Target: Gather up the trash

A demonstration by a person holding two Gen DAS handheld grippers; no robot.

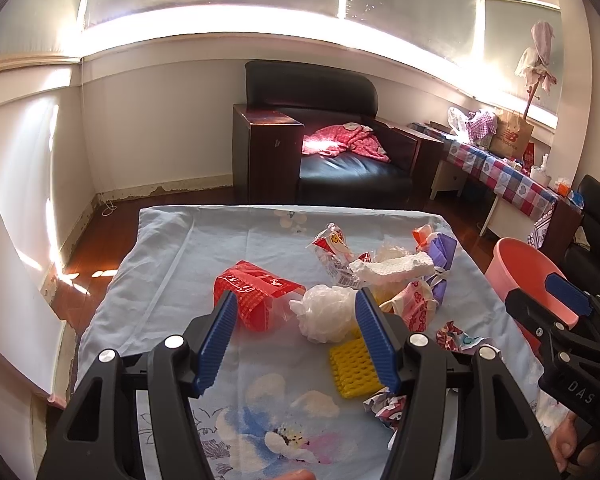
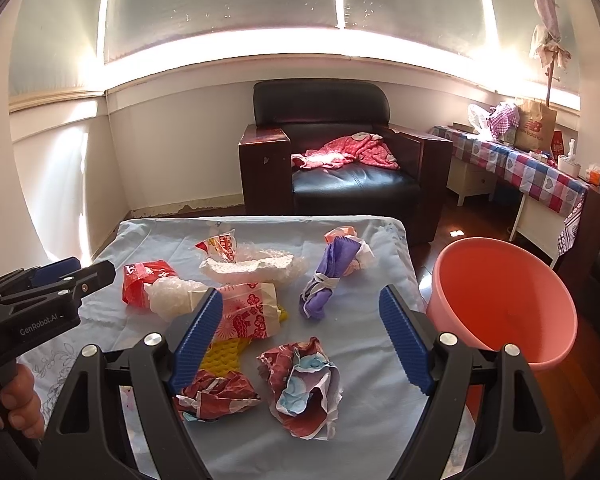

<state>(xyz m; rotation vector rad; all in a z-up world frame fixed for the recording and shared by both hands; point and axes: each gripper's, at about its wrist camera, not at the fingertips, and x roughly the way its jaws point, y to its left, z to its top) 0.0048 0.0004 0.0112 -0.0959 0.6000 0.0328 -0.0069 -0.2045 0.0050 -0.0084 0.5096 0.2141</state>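
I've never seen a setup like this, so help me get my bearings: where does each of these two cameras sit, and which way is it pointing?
Left wrist view: rides the left gripper, looking forward and down over the table; its open blue fingers show, plus the right gripper at the right edge.
Right wrist view: rides the right gripper, facing the same way; its open fingers and the hand holding the left gripper show.
Shared: the trash, the pink bin, the armchair.

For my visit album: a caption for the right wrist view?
Open right tool poised over crumpled wrappers on a cloth-covered table, pink bin waiting alongside.
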